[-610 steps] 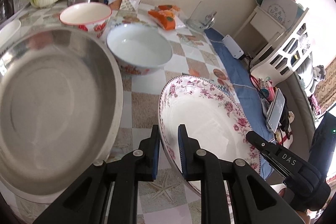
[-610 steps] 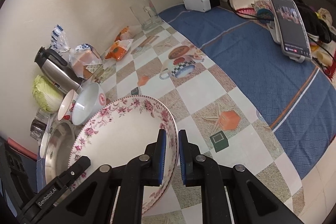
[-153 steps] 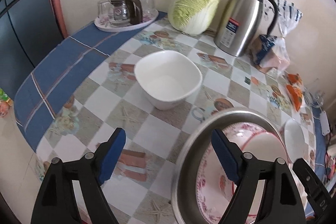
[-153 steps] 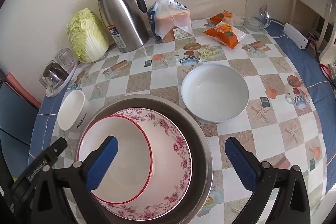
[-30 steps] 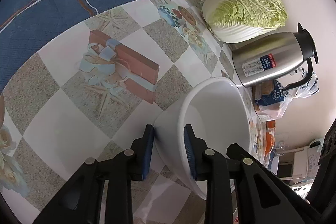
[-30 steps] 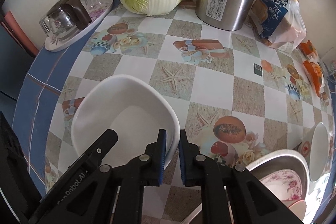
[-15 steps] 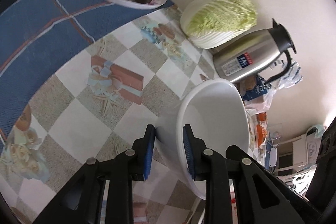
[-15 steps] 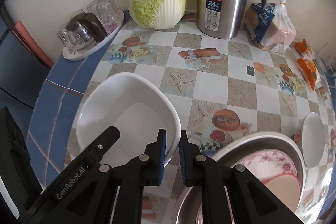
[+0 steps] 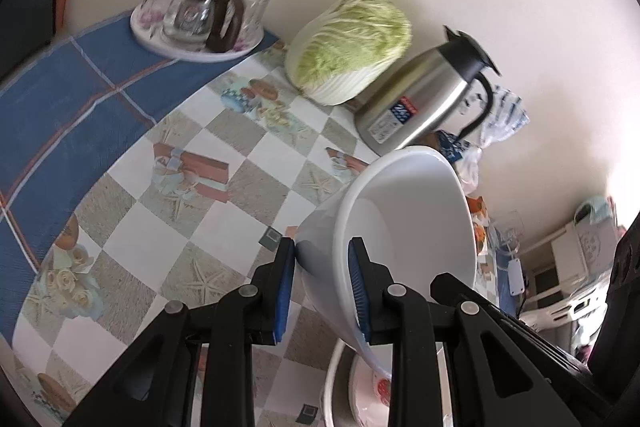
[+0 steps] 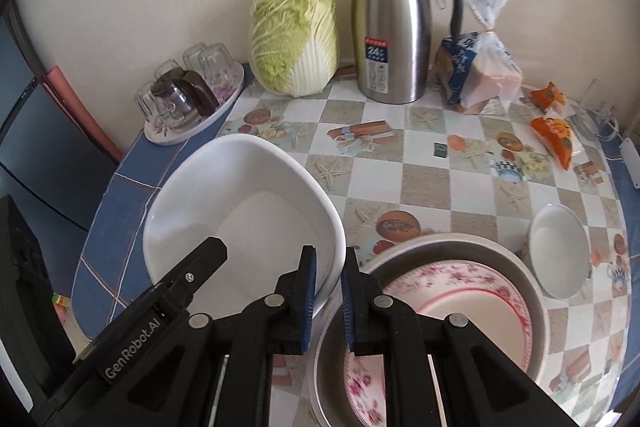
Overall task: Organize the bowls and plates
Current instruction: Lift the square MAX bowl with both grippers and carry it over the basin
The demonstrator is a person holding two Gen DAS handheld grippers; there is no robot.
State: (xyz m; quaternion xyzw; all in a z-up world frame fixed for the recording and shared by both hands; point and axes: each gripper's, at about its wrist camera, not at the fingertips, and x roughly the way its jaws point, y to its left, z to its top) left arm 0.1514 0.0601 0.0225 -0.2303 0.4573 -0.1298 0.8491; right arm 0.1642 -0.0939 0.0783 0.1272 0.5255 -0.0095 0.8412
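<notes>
Landmark = the big steel basin [image 10: 536,303], near edge of the checked table [image 10: 424,187]. It's the collector: floral plate [image 10: 460,291] sits inside it w/ a red-rimmed bowl [image 10: 472,327] nested on top, biggest to smallest, so the stack sits stable.

Next size down is the white squarish bowl [image 10: 240,211], off the table, up and left of the basin, tilted in the left wrist view. Both grippers have it bc it's wide and prob slippery; two opposite rim grips keep it from swinging. Left gripper [image 9: 322,287] is narrow, pads clamped on the bowl's wall, one outside, one inside. Right gripper [image 10: 328,303] is nearly closed, pinching the rim on the side closest to the basin. IMO it's headed into the stack.

Small white bowl [image 10: 558,251] waits just right of the basin, touching or almost, can't tell.

Behind the basin by the wall, not part of the job: thermos jug [image 10: 394,23], napa cabbage [image 10: 294,35], bread bag [image 10: 480,67], glasses tray [image 10: 192,103] far left.
</notes>
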